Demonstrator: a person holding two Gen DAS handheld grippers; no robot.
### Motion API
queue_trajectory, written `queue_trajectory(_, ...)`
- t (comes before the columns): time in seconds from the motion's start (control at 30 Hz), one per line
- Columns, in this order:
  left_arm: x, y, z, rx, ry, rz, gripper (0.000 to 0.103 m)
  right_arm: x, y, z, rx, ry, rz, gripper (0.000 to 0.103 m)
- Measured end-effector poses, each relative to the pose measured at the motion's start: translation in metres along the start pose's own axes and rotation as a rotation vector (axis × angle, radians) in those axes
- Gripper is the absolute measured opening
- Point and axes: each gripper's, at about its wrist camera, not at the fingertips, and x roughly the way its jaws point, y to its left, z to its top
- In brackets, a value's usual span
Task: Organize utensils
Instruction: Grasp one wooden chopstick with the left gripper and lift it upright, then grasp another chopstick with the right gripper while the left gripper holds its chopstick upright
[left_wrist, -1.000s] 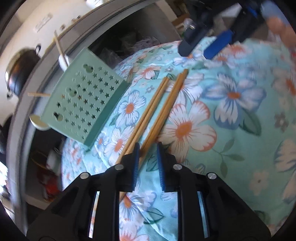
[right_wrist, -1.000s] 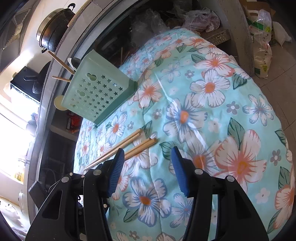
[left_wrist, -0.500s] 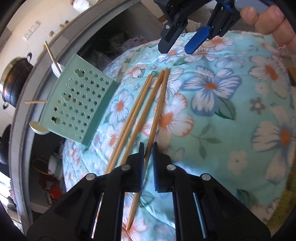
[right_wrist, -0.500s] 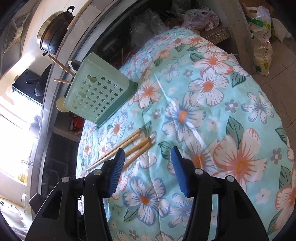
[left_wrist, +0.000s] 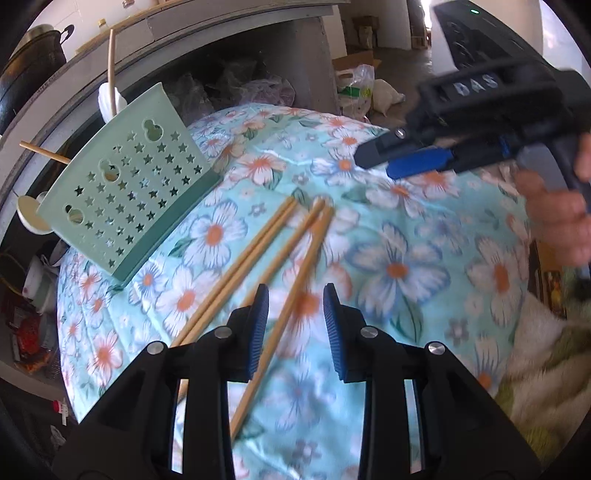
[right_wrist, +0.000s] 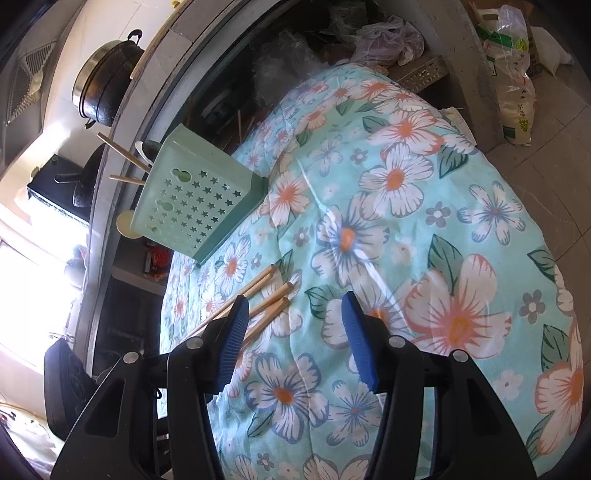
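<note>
Several wooden chopsticks (left_wrist: 255, 258) lie side by side on the floral cloth (left_wrist: 399, 266); they also show in the right wrist view (right_wrist: 266, 299). One chopstick (left_wrist: 295, 295) runs between the fingers of my left gripper (left_wrist: 295, 325), which is open around it. A green perforated utensil holder (left_wrist: 129, 195) lies tilted at the cloth's far left, with chopsticks and a spoon sticking out of it; it also shows in the right wrist view (right_wrist: 195, 206). My right gripper (right_wrist: 291, 339) is open and empty, just right of the chopstick tips; it also shows in the left wrist view (left_wrist: 406, 162).
A grey counter edge (left_wrist: 221, 22) with a black pot (right_wrist: 103, 88) runs behind the cloth. Plastic bags (right_wrist: 513, 66) stand on the tiled floor at the far right. Clutter fills the shelf under the counter (right_wrist: 295, 48).
My left gripper, shut on one chopstick half a second ago, has opened. That chopstick now lies loose between its fingers. The right gripper has barely moved.
</note>
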Motion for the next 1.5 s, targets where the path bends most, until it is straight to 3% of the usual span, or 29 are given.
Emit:
queue_trajectory(0.37, 0.045, -0.008, 0.032, -0.013, 0.05, -0.054, 0.028, 0.0, -0.009, -0.001, 0.029, 0.003, 0.01, 0.052)
queue_trajectory(0.57, 0.055, -0.006, 0.039, -0.048, 0.061, -0.068, 0.012, 0.0, -0.014, -0.001, 0.053, 0.002, 0.019, 0.052)
queue_trajectory(0.63, 0.054, -0.007, 0.04, -0.045, 0.055, -0.063, 0.011, -0.001, -0.015, -0.001, 0.057, -0.002, 0.023, 0.052)
queue_trajectory(0.8, 0.044, -0.005, 0.041, -0.054, 0.039, -0.056, 0.005, -0.003, -0.016, -0.001, 0.064, -0.005, 0.031, 0.052)
queue_trajectory(1.1, 0.014, 0.016, 0.047, -0.143, -0.036, -0.058, 0.005, -0.011, -0.015, 0.0, 0.074, -0.023, 0.047, 0.052)
queue_trajectory(1.5, -0.037, 0.065, 0.044, -0.336, -0.169, -0.045, 0.005, -0.008, 0.005, -0.005, 0.055, -0.008, 0.083, 0.052)
